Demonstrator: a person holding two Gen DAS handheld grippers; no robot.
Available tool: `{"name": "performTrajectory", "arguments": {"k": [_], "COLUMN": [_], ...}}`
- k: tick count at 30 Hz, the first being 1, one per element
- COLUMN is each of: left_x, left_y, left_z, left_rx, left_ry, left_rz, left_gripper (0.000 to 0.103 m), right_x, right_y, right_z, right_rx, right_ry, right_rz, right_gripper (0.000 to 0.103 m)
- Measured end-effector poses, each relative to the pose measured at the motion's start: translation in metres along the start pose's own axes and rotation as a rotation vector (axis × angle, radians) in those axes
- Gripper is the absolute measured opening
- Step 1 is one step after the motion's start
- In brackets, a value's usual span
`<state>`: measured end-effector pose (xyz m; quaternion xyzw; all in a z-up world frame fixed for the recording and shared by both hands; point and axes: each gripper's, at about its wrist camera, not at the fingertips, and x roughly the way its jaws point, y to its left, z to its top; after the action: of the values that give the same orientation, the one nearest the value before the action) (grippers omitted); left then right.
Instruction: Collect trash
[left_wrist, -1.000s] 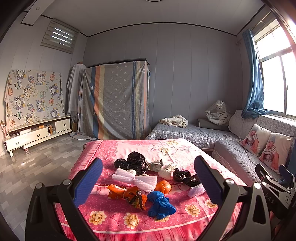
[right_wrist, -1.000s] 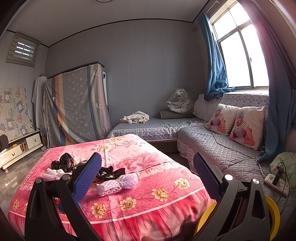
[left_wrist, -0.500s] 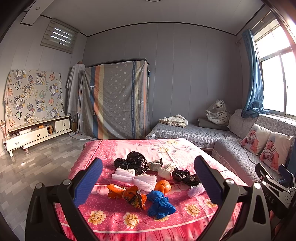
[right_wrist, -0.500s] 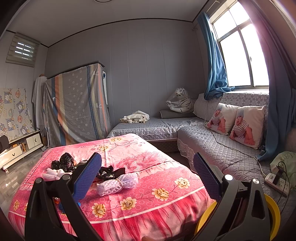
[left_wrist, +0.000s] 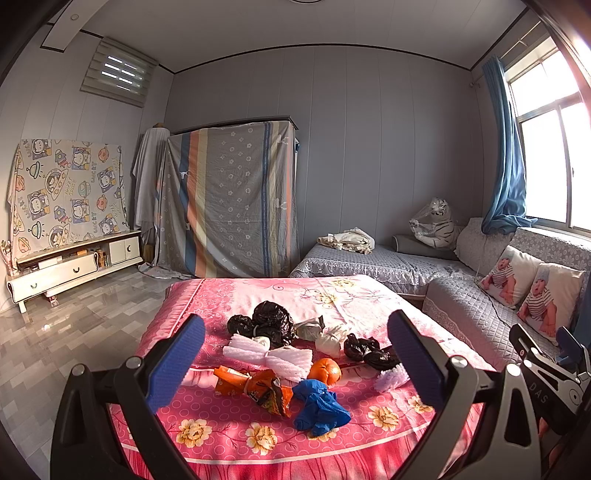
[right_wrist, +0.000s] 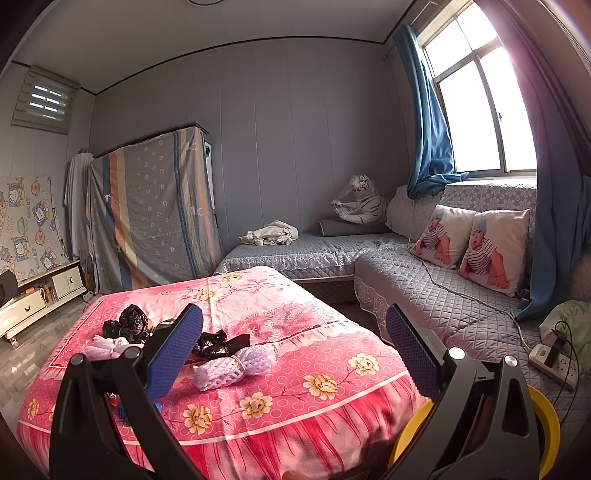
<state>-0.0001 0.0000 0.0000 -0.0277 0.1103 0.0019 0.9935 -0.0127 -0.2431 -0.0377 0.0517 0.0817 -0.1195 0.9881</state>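
Observation:
Trash lies on a pink flowered cloth (left_wrist: 221, 435) over a table. In the left wrist view I see black bags (left_wrist: 271, 323), white foam netting (left_wrist: 275, 356), an orange snack wrapper (left_wrist: 258, 387), an orange (left_wrist: 325, 370), a crumpled blue glove (left_wrist: 319, 408) and more black bags (left_wrist: 369, 352). My left gripper (left_wrist: 295, 365) is open and empty, held short of the pile. My right gripper (right_wrist: 293, 349) is open and empty, to the right of the pile; a pale purple foam net (right_wrist: 236, 365) and a black bag (right_wrist: 218, 341) lie near its left finger.
A yellow round bin rim (right_wrist: 543, 424) sits below my right gripper, beside the table. A grey quilted corner sofa (right_wrist: 424, 288) with baby-print cushions (right_wrist: 495, 251) runs along the right. A power strip (right_wrist: 554, 363) lies on it. A white low cabinet (left_wrist: 74, 269) stands left.

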Motion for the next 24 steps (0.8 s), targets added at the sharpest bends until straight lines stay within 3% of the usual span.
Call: {"name": "performTrajectory", "arguments": {"k": [24], "left_x": [0.0], "left_y": [-0.0002], "left_z": [-0.0001], "left_rx": [0.001], "left_ry": [0.001], "left_rz": [-0.001], "left_gripper": [0.095], "right_x": [0.0009], "right_y": [-0.0002], "right_z": [-0.0014], "right_rx": [0.002], "right_ry": [-0.002], "right_rz": [-0.002], "right_gripper": [0.095]}}
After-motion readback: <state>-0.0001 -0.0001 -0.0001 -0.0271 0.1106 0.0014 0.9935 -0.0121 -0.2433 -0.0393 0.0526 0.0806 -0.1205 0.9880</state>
